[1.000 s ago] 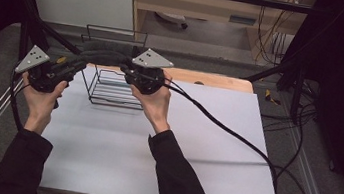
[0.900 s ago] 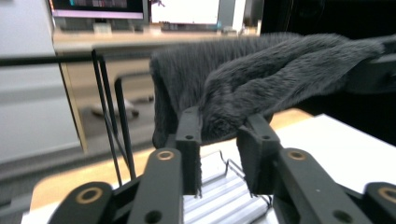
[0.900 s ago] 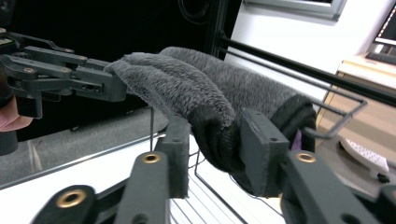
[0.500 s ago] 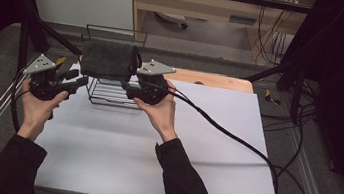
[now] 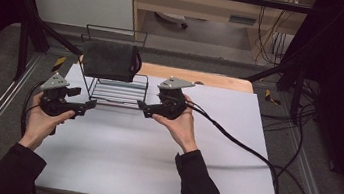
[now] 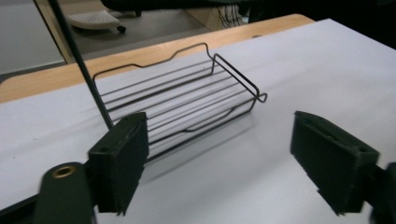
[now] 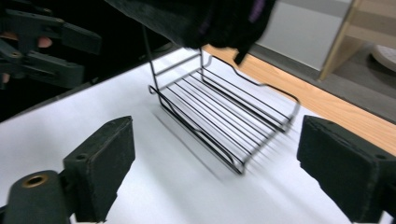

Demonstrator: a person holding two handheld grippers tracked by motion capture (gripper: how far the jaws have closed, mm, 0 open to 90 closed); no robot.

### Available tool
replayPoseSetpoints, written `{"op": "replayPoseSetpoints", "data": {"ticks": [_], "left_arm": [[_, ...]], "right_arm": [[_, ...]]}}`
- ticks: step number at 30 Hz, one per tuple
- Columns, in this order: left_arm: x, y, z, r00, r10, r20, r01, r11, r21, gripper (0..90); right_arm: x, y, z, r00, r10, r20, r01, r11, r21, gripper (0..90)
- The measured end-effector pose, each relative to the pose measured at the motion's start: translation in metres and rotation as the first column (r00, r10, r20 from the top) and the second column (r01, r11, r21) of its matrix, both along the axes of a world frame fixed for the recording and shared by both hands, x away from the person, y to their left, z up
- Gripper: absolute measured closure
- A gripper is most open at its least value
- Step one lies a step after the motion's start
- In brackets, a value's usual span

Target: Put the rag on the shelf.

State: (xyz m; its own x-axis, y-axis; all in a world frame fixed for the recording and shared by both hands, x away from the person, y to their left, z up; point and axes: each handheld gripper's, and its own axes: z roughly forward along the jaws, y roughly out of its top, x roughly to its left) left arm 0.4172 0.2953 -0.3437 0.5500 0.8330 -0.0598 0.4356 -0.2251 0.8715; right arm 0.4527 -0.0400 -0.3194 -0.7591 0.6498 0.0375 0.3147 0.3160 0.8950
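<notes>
Cloth hangs folded over the top rail of the wire rack, at about eleven o'clock on the white counter, with its long axis running nine to three along the rail. It is dark, maybe a towel or a small bag (a strap-like loop at its right end is too dim to tell).

Both tools sit in front of the rack and below the cloth. The left tool is at the rack's eight o'clock corner and the right tool at its four o'clock corner, each tip pointing inward toward the other. So the cloth lies up and away from both, toward twelve, between the two. The right tool looks slightly nearer to the cloth's end, though the difference is small.

Each tool is released: in the left gripper view and the right gripper view the black jaws stand wide apart with only the rack's lower shelf beyond them. Both sets of jaws have just been opening, and nothing lies between them.

A second ago the hands were raised at rail height, close against the dark cloth; now they have dropped lower and nearer the counter, and the cloth rests on the rail by itself.
</notes>
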Motion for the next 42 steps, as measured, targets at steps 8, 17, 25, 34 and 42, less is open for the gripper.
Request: {"op": "replayPoseSetpoints", "data": {"ticks": [8,17,25,34,42], "left_arm": [[-0.007,-0.019,-0.011,0.9981,-0.047,-0.040,0.048,0.9985,0.029,9.8],[-0.016,-0.040,-0.022,0.9924,-0.109,-0.056,0.111,0.9932,0.034,8.8],[-0.030,-0.052,-0.046,0.9858,-0.149,-0.077,0.152,0.9879,0.033,9.2],[-0.044,-0.054,-0.076,0.9784,-0.176,-0.108,0.184,0.9810,0.063,9.8],[-0.048,-0.047,-0.093,0.9735,-0.188,-0.130,0.199,0.9772,0.074,9.8]], "right_arm": [[-0.019,-0.046,-0.007,0.9990,-0.042,-0.015,0.042,0.999,-0.020,6.5],[-0.038,-0.093,-0.024,0.9944,-0.087,-0.061,0.085,0.996,-0.035,0.8],[-0.053,-0.127,-0.054,0.9906,-0.089,-0.104,0.088,0.996,-0.020,0.7],[-0.069,-0.162,-0.091,0.9854,-0.097,-0.140,0.095,0.995,-0.024,0.7],[-0.078,-0.196,-0.117,0.9760,-0.140,-0.166,0.137,0.990,-0.034,0.8]]}}
